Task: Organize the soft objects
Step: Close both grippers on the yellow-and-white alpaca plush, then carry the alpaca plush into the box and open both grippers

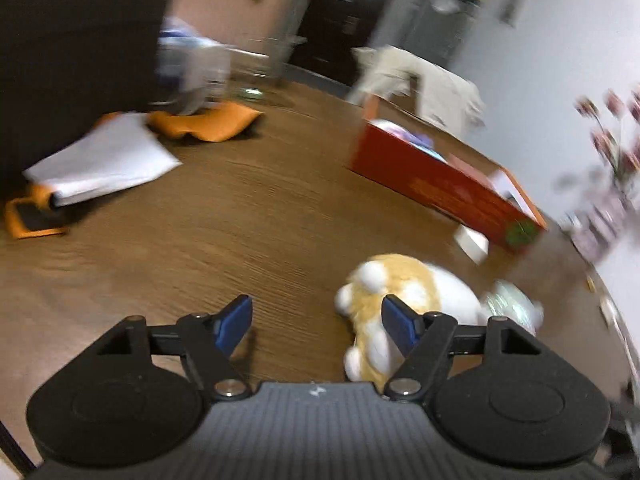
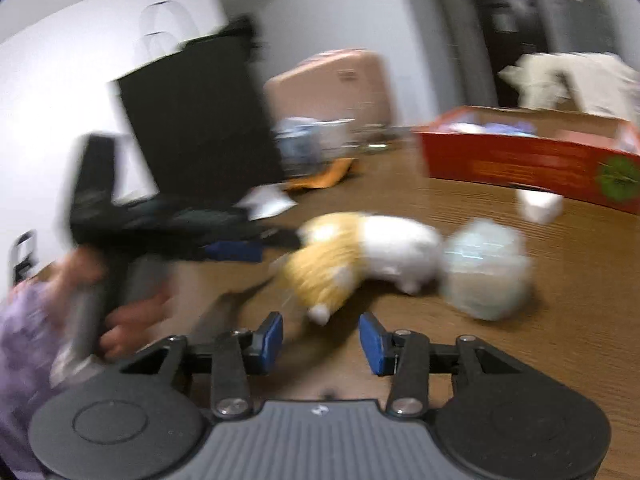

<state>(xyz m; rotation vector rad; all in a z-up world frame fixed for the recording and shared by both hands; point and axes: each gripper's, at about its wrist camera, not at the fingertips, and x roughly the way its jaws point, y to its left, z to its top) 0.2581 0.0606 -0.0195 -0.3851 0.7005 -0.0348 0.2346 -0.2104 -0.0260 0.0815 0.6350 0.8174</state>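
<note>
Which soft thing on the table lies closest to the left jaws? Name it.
The yellow-and-white plush toy: it lies right beside the left gripper, partly behind one finger. The pale bundle sits beyond the toy.

1. The worktop (image 1: 248, 216) looks like brown wood grain with a matt finish.
2. The plush toy (image 2: 360, 252) is fuzzy cloth, tan and white.
3. Right beside the toy, the pale bundle (image 2: 486, 270) looks like crinkly glossy plastic.
4. Behind the toy, the red box (image 2: 520, 164) is printed cardboard.
5. The left gripper (image 1: 316, 324) is matt black plastic with smooth blue pads.
</note>
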